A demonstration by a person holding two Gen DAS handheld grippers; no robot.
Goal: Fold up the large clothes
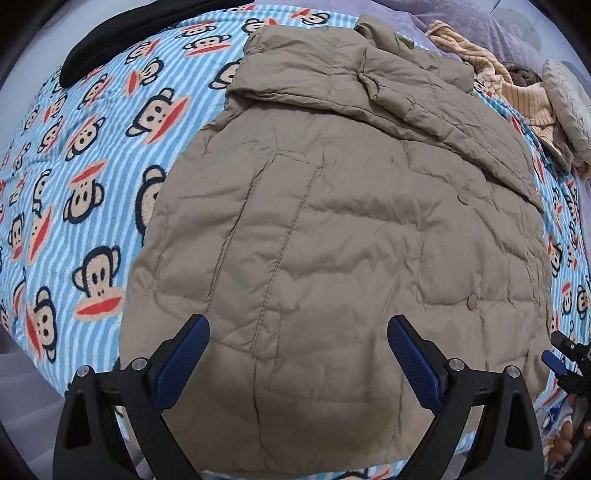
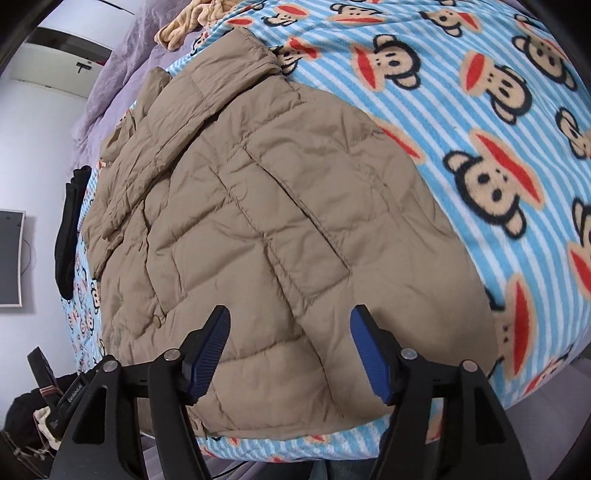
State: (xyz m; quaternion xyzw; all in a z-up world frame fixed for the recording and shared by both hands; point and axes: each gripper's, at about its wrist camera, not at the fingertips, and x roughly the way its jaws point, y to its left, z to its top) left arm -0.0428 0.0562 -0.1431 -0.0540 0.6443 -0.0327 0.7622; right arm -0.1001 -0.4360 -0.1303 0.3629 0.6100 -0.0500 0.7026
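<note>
Left wrist view: tan quilted puffer jacket (image 1: pixel 332 229) lies spread flat on a bed, over a fleece blanket (image 1: pixel 74 184) with blue-white stripes and a monkey-face print; its hem sits near the bed's front edge, a sleeve folded across the upper part, two snap buttons visible on the right side. Left gripper (image 1: pixel 298 354) hovers over the hem, jaws spread wide, blue pads facing each other, nothing between them. A black garment (image 1: pixel 122 40) lies at the far left corner of the bed, and a purple blanket (image 1: pixel 480 18) along the far edge. A yellow ribbed knit (image 1: pixel 517 92) and a grey quilted item (image 1: pixel 569 99) are bunched at the far right side. Part of the right gripper shows at the bed's right edge in this view. Right wrist view: right gripper (image 2: pixel 290 350) also gapes wide and empty above the jacket's near hem, with bare striped blanket to its right. White wall (image 2: pixel 37 155) on the left carries a dark screen (image 2: pixel 9 258); dark clothes are piled low beside the bed at the bottom left.
</note>
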